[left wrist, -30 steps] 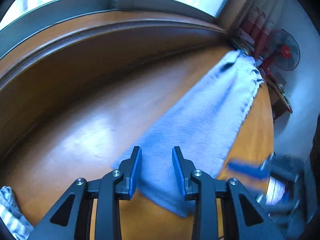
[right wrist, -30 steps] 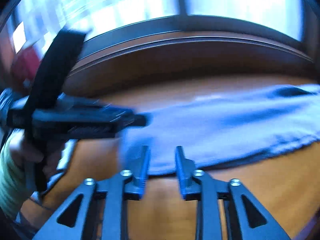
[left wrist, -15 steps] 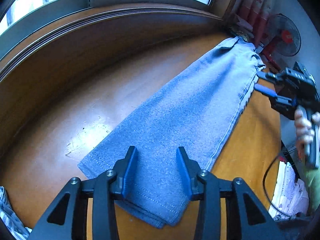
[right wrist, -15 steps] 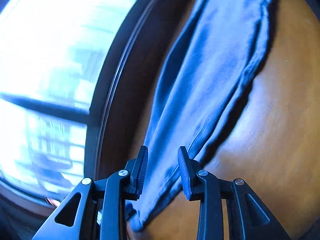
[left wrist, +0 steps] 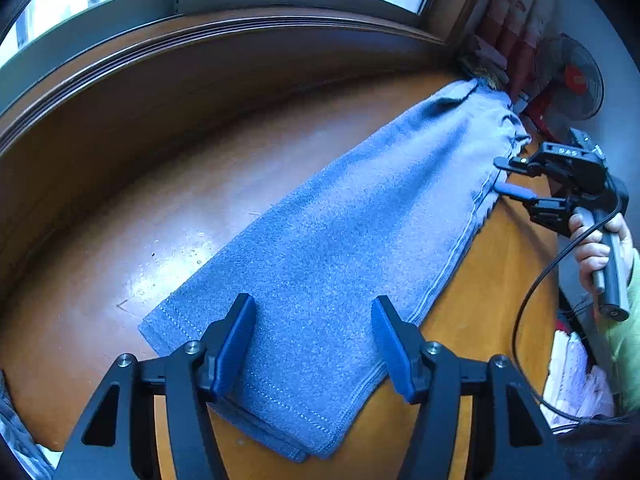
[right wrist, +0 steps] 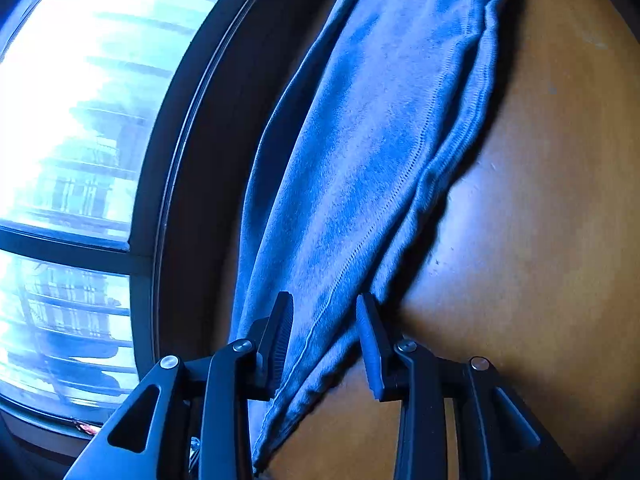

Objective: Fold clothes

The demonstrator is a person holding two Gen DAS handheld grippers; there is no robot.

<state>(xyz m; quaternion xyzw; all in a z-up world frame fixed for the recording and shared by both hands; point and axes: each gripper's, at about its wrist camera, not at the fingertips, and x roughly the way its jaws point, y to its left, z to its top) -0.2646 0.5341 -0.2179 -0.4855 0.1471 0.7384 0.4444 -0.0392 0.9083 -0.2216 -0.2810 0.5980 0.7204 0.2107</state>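
Blue trousers [left wrist: 360, 220], folded lengthwise, lie slantwise on the wooden table [left wrist: 160, 200], hem end near me and waist end at the far right. My left gripper [left wrist: 314, 320] hovers over the hem end; its jaws are opening and the pads are clear of the cloth. A hand [left wrist: 592, 248] holds my right gripper [left wrist: 500, 176] at the long edge near the waist. In the right wrist view the right gripper [right wrist: 324, 320] is rolled on its side and open. The seamed edge of the trousers [right wrist: 360, 140] lies between its fingers, unpinched, on the table [right wrist: 540, 200].
A raised wooden sill [left wrist: 200, 80] and a window run along the table's far side. A red fan [left wrist: 572, 80] stands past the far right corner. Striped cloth [left wrist: 12, 440] shows at the lower left. A black cable [left wrist: 532, 300] hangs over white bags [left wrist: 576, 380].
The left jaws have spread much wider over the hem. The right gripper has swung from beside the left one to the waist end and rolled onto its side.
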